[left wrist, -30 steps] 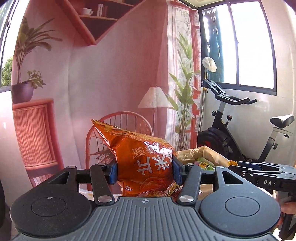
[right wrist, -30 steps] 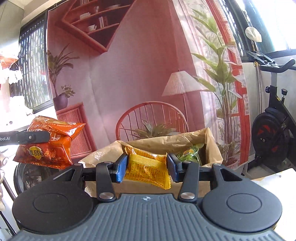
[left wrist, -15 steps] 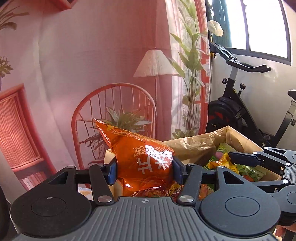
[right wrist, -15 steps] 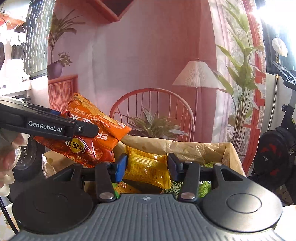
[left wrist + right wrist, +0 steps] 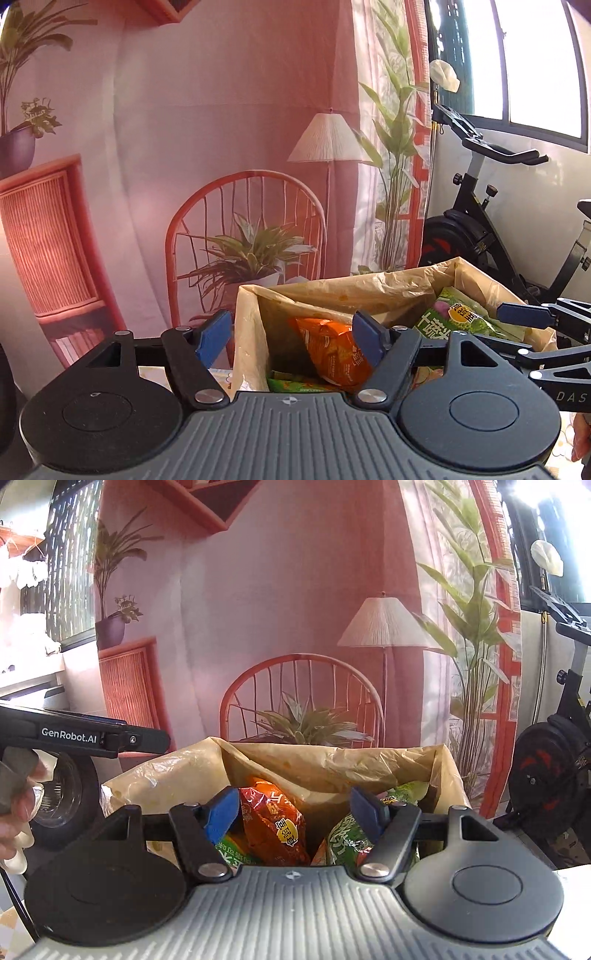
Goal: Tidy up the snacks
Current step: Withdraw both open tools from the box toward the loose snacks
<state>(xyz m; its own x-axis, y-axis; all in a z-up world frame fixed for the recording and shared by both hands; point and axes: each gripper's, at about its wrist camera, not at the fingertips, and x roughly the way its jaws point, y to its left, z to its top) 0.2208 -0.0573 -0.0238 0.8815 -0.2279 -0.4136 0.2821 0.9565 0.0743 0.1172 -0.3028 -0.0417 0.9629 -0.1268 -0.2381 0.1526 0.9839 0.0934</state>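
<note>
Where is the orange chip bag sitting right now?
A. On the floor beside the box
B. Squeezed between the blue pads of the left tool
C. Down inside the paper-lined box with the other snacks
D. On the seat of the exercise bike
C: the orange chip bag lies inside the paper-lined box next to a green snack bag, and the left tool is opening, its pads clear of it.

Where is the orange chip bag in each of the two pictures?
Left wrist view: the orange chip bag lies low in the middle, inside the paper-lined box, seen between the opening fingers of the left hand-held gripper.
Right wrist view: it stands low in the middle, left of center, in the same box, just right of the left blue pad.
Shared landmark: the red chair on the backdrop behind the box.
</note>
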